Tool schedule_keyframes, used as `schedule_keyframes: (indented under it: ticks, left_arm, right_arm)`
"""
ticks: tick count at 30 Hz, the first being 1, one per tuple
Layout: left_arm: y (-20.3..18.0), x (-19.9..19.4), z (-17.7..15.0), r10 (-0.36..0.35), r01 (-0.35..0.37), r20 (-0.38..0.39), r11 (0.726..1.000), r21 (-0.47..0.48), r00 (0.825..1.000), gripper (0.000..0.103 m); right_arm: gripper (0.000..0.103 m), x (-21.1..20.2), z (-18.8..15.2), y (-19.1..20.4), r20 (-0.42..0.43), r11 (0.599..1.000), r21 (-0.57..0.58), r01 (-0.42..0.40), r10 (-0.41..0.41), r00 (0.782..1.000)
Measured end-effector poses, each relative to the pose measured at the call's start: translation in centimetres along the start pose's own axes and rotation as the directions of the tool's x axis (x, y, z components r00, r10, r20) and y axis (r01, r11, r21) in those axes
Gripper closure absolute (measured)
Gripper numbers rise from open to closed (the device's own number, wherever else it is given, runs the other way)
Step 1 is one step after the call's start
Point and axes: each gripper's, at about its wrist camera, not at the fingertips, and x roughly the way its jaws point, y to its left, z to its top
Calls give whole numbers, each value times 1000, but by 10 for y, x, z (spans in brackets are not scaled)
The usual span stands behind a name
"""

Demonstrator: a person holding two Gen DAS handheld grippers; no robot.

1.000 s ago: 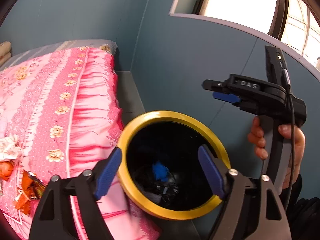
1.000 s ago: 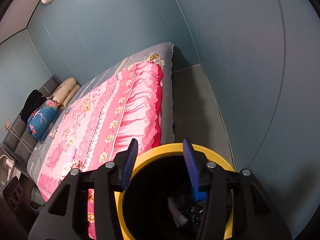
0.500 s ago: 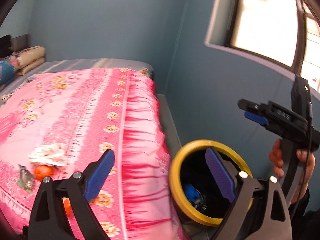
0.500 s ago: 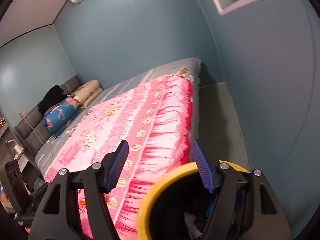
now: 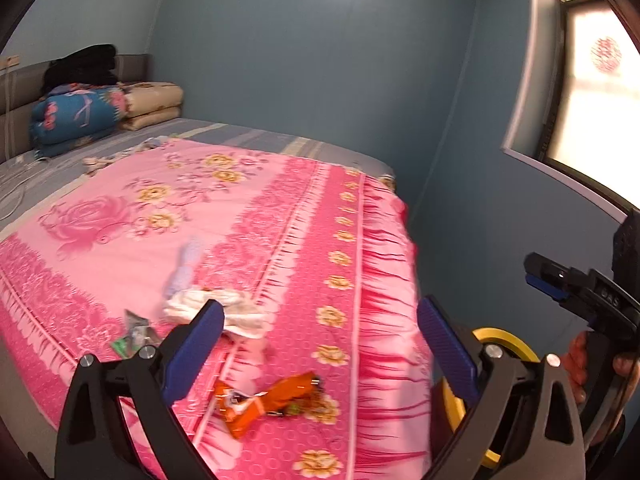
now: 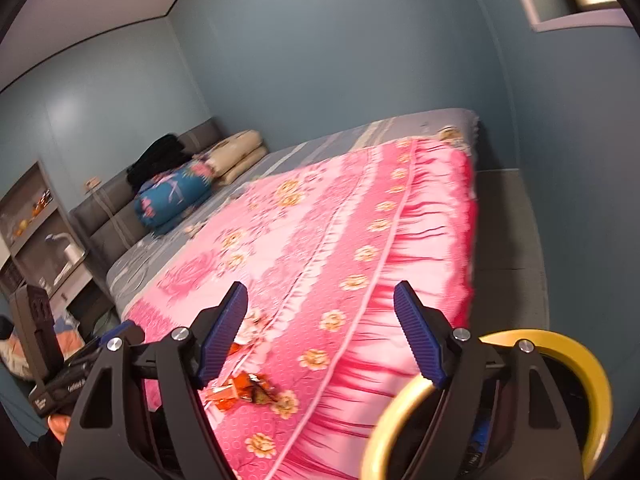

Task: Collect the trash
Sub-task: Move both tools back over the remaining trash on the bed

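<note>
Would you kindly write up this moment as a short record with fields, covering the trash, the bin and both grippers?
setting: bed with pink floral blanket
trash on blanket: orange wrapper, white crumpled tissue, small green-and-silver wrapper
bin: yellow-rimmed bin on the floor beside the bed, some trash inside
left gripper: jaws opening, nothing between them
right gripper: jaws opening, nothing between them
task status: trash remains on the blanket
</note>
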Motion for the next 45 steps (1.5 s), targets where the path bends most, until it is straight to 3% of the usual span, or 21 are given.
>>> schedule_keyframes:
  ticks: [9,16,25,35,40,45]
  left_arm:
    - [74,-1,-6,147,-148,-12,985,-94,989,9]
    - [118,11,-17,262,-266,-55,961,-76,963,9]
    - [169,53,-37,348,-362,-155,930,-68,925,9]
    - [215,109,-60,377,-418,-287,903,-97,881,9]
    - [229,126,-63,338,-402,-305,899,-174,890,9]
    - [230,142,-66,325,-392,-318,904,-172,890,13]
  right_arm:
    - [30,54,-14,50,-97,995,-69,-69,62,993]
    - [30,92,-32,74,-186,993,-94,-72,54,981]
    - [30,141,-68,94,-294,989,-132,-61,19,955]
    - [30,182,-102,101,-358,984,-178,-27,-39,933]
    - [30,194,-111,99,-375,983,-186,-12,-60,925]
    - [30,204,-121,99,-402,980,-198,-4,-77,912]
